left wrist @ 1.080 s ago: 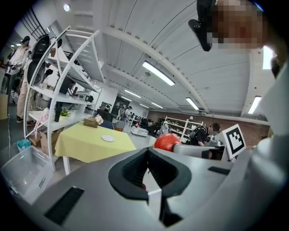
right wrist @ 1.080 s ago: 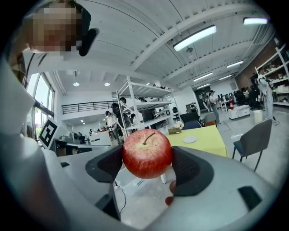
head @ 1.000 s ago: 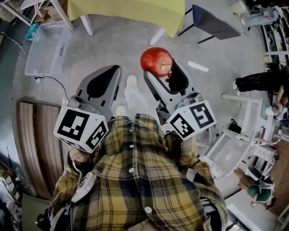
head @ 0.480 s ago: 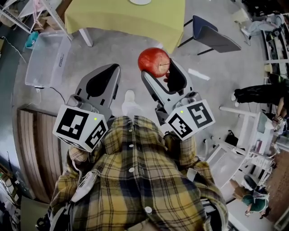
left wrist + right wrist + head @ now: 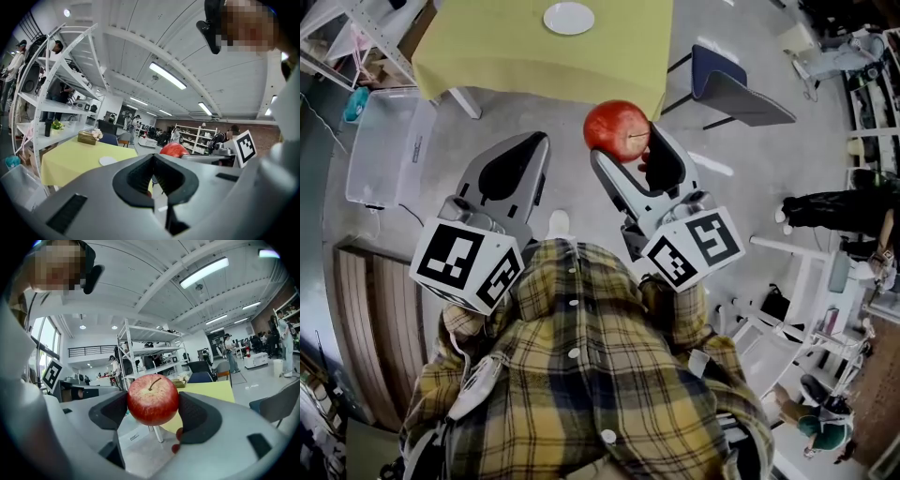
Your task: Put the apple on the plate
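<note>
A red apple point(image 5: 617, 129) sits clamped between the two black pads of my right gripper point(image 5: 625, 141), held up in the air over the floor. In the right gripper view the apple point(image 5: 153, 400) is upright with its stem on top, and the right gripper point(image 5: 153, 405) is shut on it. My left gripper point(image 5: 523, 148) hangs beside it at the left, shut and holding nothing; its jaws meet in the left gripper view point(image 5: 155, 161). A white plate point(image 5: 568, 18) lies on the yellow table point(image 5: 516, 56) ahead, also visible as the plate point(image 5: 108, 161).
A dark chair point(image 5: 738, 80) stands right of the table. A clear plastic bin point(image 5: 382, 148) lies on the floor at the left, beside a wooden pallet point(image 5: 370, 300). White shelving point(image 5: 56, 93) stands left of the table. People point(image 5: 834, 178) stand at the right edge.
The yellow table has come nearer and the plate on it has come into view at the top. Both grippers keep their places; the apple stays held.
</note>
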{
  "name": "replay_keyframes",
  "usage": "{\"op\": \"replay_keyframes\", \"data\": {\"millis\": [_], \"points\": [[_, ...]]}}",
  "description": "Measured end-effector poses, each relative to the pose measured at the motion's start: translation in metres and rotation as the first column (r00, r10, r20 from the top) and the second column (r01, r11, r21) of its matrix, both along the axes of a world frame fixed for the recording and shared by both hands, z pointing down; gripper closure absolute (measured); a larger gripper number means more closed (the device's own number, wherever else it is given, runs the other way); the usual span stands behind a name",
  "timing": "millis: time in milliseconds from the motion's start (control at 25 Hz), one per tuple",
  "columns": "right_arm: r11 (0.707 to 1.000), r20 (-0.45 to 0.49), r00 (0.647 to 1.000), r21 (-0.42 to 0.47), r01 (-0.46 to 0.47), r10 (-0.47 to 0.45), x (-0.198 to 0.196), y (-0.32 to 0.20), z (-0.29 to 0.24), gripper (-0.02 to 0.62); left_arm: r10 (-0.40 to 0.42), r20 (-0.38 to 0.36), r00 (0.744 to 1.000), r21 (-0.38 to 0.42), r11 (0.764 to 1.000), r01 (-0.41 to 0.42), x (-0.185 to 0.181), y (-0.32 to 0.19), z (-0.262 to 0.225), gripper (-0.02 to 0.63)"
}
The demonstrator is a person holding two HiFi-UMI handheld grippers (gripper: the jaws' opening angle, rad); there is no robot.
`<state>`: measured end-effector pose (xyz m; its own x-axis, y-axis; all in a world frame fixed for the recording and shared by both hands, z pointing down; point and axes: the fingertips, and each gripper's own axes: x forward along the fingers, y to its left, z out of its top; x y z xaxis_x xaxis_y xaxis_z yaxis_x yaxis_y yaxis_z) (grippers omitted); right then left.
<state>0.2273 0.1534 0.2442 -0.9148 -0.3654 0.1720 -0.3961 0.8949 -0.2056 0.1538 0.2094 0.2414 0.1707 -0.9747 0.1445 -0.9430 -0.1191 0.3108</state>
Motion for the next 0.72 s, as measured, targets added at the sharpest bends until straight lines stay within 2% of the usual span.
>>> {"op": "replay_keyframes", "data": {"millis": [280,720], "points": [[1.000,-0.002,1.000,-0.011,0.027,-0.027,0.000,-0.042,0.006,0.264,-0.021,0.002,1.000,-0.005,1.000,0.021,0.002,-0.041,0.003,0.598],[0.999,0.028,0.999,-0.034,0.031,-0.030,-0.028,-0.075,0.010,0.264,-0.039,0.025,0.999,-0.017,0.999,0.040,-0.026,-0.068,0.006,0.598]]}}
